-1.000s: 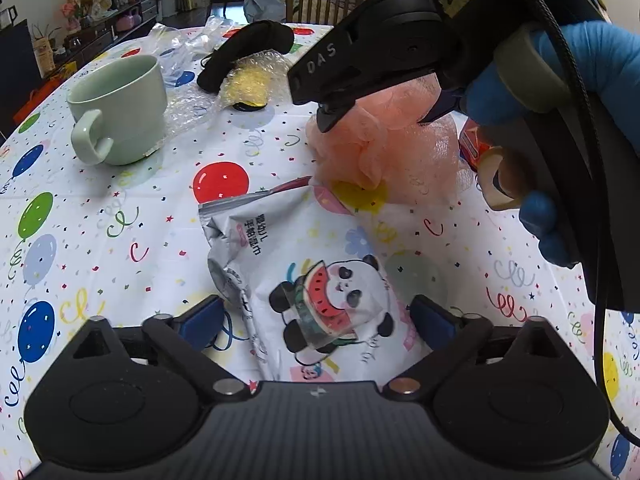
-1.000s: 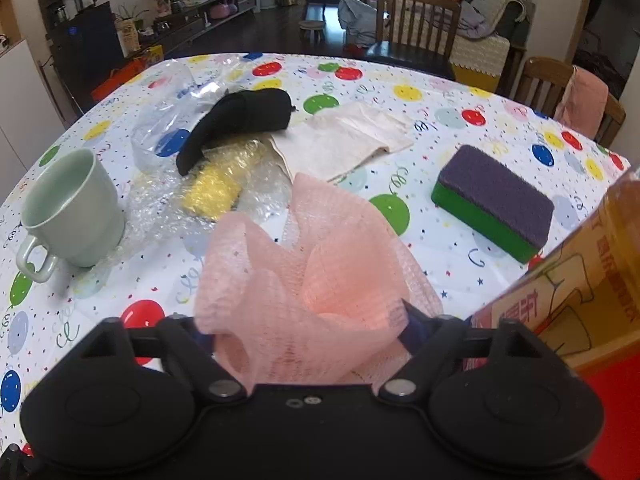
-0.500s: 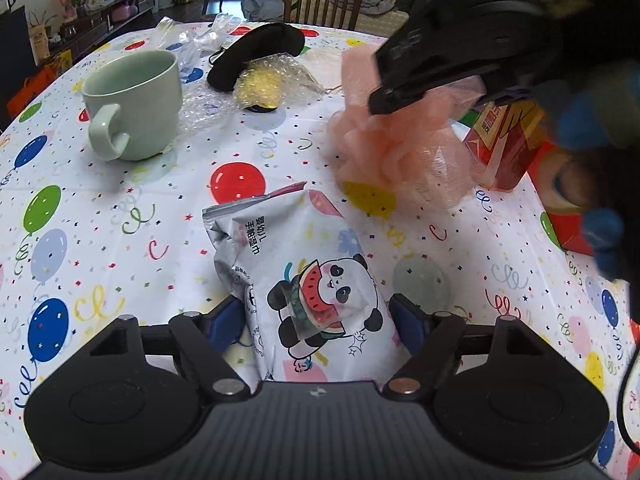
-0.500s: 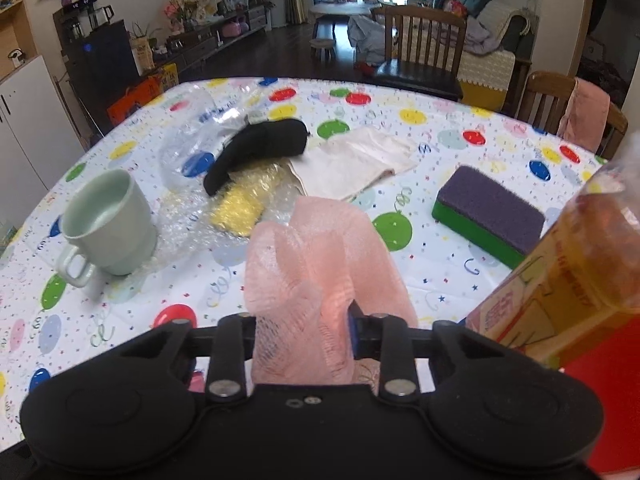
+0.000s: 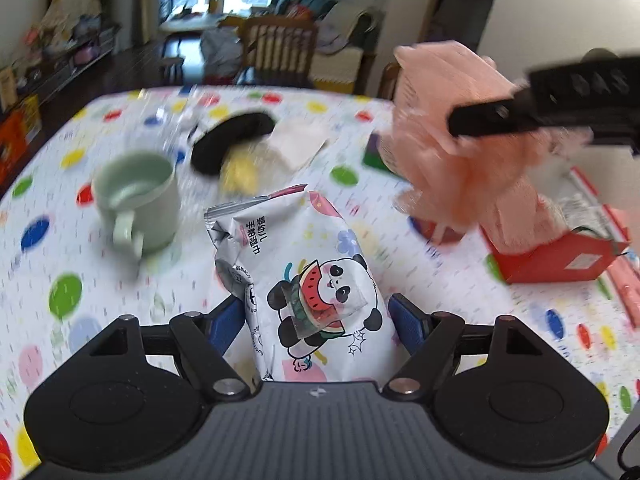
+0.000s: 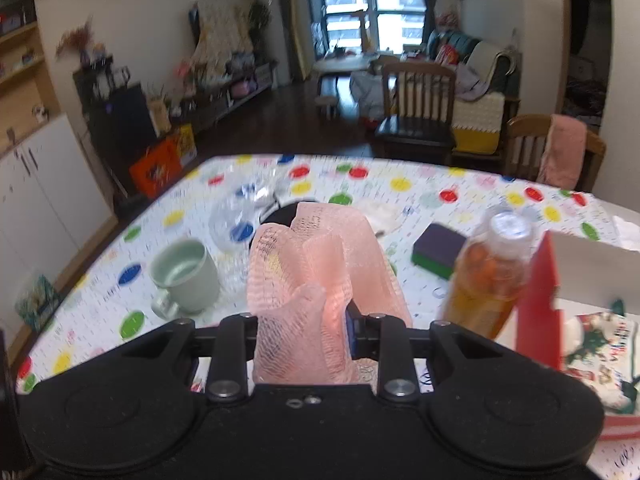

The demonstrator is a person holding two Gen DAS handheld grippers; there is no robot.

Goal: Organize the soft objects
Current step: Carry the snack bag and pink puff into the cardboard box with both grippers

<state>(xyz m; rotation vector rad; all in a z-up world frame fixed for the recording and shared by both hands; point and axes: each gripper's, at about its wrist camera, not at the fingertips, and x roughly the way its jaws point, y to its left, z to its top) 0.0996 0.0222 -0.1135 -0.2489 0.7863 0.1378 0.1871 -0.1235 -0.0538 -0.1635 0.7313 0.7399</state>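
Observation:
My left gripper (image 5: pixel 316 316) is shut on a white soft pouch with a panda and watermelon print (image 5: pixel 304 276) and holds it tilted up off the balloon-print table (image 5: pixel 60 292). My right gripper (image 6: pixel 304 324) is shut on a pink mesh bath pouf (image 6: pixel 316 276) and holds it well above the table. In the left wrist view the pouf (image 5: pixel 460 152) hangs at the upper right under the right gripper's black finger (image 5: pixel 520 108), over a red box (image 5: pixel 560 256).
A pale green mug (image 5: pixel 136 196), a black soft item (image 5: pixel 232 136), a yellow item in bubble wrap (image 5: pixel 240 172) and a white cloth (image 5: pixel 300 140) lie behind. A purple-green sponge (image 6: pixel 436 252), an orange-liquid bottle (image 6: pixel 492 276) and the red box (image 6: pixel 540 300) stand at right.
Both grippers have risen. My right gripper closed on the pouf and lifted it up and toward the red box. My left gripper closed on the panda pouch and raised it off the table.

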